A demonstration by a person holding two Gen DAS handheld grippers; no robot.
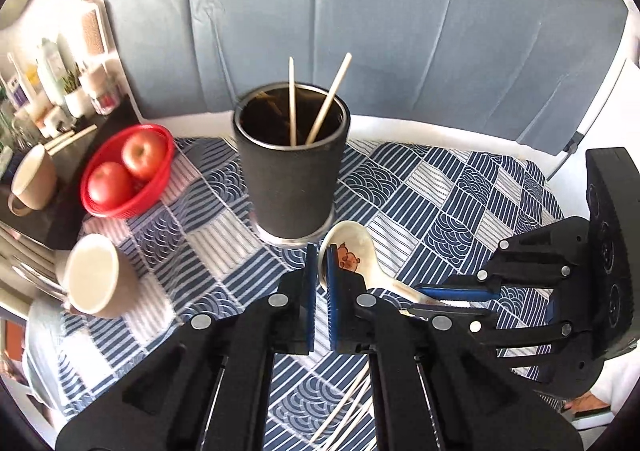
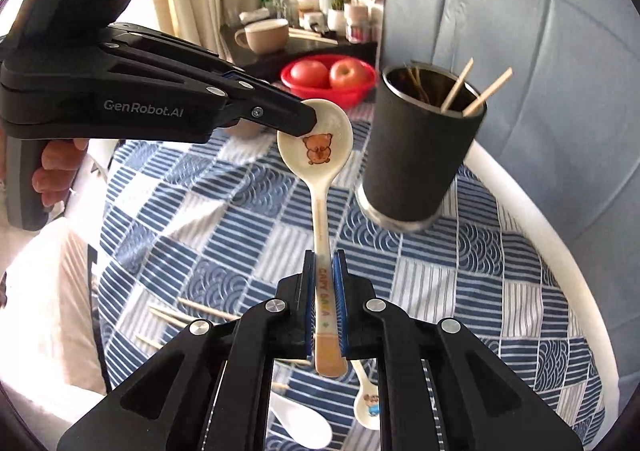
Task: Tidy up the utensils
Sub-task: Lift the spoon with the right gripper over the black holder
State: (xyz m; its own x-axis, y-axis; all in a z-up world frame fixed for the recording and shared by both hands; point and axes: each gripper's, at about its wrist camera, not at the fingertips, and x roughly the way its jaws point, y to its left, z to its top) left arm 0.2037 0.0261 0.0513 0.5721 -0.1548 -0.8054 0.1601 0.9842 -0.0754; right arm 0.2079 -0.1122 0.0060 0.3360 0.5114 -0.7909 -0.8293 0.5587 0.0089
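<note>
1. My right gripper (image 2: 323,271) is clenched on the handle of the bear-print spoon (image 2: 320,155), with the blue pads pressing either side of the lettered shaft and the handle's end poking out behind them.
2. My left gripper (image 1: 319,263) is clamped on the rim of that same spoon's bowl; from the right wrist view its black tip comes in from the left and bites the bowl's edge.
3. So both grippers hold the one spoon between them, lifted off the patterned cloth (image 2: 224,219) that covers the surface.
4. Ahead of the left gripper, just beyond its fingertips, stands the dark utensil cup (image 1: 290,179) with two chopsticks (image 1: 328,99) leaning inside it.
5. From the right gripper the cup sits ahead and to the right of the spoon's bowl, near but not touching.
6. Left of the cup, ahead-left of my left gripper, is a red basket (image 1: 124,207) holding two apples (image 1: 142,153).
7. Nearer on that side a beige mug (image 1: 96,275) lies tipped towards the camera.
8. Beneath my right gripper, loose chopsticks (image 2: 192,311) lie on the cloth to the left, and two more spoons (image 2: 370,407) lie just below the fingers.
</note>
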